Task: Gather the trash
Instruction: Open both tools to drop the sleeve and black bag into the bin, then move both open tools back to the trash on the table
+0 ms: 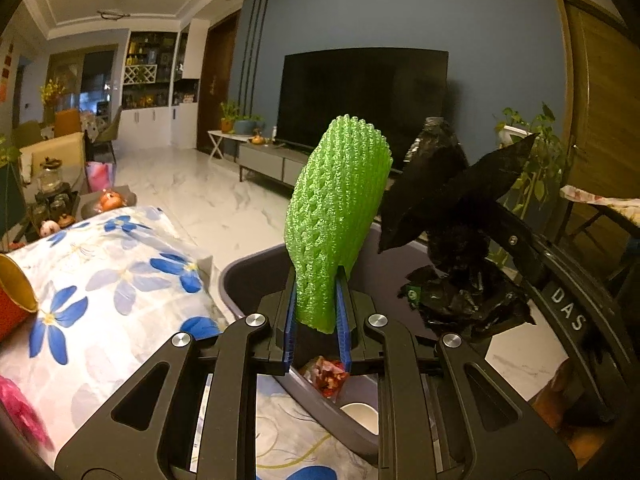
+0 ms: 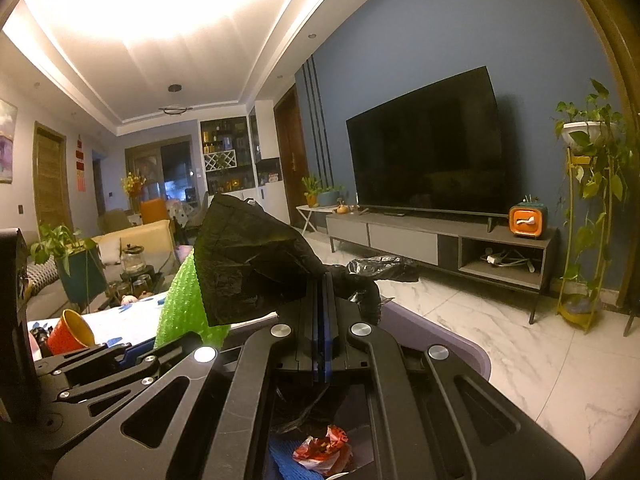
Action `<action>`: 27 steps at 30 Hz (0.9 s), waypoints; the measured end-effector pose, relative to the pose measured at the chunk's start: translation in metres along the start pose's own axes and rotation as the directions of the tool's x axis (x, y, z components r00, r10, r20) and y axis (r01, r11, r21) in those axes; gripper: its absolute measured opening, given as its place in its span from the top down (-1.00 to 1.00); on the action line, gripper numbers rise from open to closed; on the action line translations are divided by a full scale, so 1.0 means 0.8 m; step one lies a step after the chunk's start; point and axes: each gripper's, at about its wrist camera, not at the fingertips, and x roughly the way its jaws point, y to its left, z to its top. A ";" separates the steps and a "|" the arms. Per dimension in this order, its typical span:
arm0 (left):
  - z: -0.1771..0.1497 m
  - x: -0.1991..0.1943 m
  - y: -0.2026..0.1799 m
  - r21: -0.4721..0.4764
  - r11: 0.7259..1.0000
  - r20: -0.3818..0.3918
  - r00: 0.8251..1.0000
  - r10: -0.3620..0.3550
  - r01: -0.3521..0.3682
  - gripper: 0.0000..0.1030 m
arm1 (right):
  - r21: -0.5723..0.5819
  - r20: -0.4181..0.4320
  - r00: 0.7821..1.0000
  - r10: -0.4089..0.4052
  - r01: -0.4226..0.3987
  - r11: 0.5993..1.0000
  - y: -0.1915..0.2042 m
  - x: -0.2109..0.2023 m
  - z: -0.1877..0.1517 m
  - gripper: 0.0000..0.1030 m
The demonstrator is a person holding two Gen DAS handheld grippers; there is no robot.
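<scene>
At nine o'clock in the left wrist view an orange cup (image 1: 14,292) lies tipped on the flowered cloth (image 1: 120,280), and a pink scrap (image 1: 18,408) shows at eight o'clock; both look like trash not yet collected. At the centre the left gripper (image 1: 318,300) has its blue pads clamped on the base of a green foam net (image 1: 340,216), which stands upright over the rim of the grey bin (image 1: 248,268). Inside the bin, at six o'clock, lie a red wrapper (image 1: 330,376) and a white cup (image 1: 362,416), so some trash is already in. At three o'clock the right gripper (image 2: 323,292) has its fingers pressed together on a black bag (image 2: 256,256), held just beside the net above the bin. By my reading the task is partway through: the net and bag await dropping in, and the cup and scrap remain on the cloth.
</scene>
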 end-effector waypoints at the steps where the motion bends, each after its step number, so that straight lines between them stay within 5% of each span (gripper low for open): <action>1: 0.000 0.001 0.000 -0.002 1.000 -0.004 1.000 -0.013 0.013 0.67 | 0.001 -0.008 1.000 0.002 -0.002 1.000 0.000 0.002 -0.001 0.95; 8: -0.010 0.007 0.007 -0.011 0.999 -0.026 0.999 -0.044 0.044 0.18 | 0.023 -0.046 0.999 0.013 -0.012 1.000 -0.007 0.015 -0.007 0.94; 14: -0.012 0.003 0.013 -0.041 0.997 -0.017 0.998 -0.064 0.064 -0.13 | 0.032 -0.045 0.999 0.009 -0.008 0.999 -0.009 0.014 -0.010 0.36; 18: -0.015 -0.005 0.021 -0.061 0.998 -0.009 1.000 -0.024 0.023 -0.28 | 0.031 -0.038 0.999 -0.002 0.003 1.000 -0.012 0.011 -0.009 0.31; 27: -0.023 -0.073 0.045 -0.110 0.977 0.064 0.979 0.191 -0.183 -0.71 | -0.004 0.019 0.999 -0.042 0.042 0.999 0.005 -0.025 -0.012 -0.36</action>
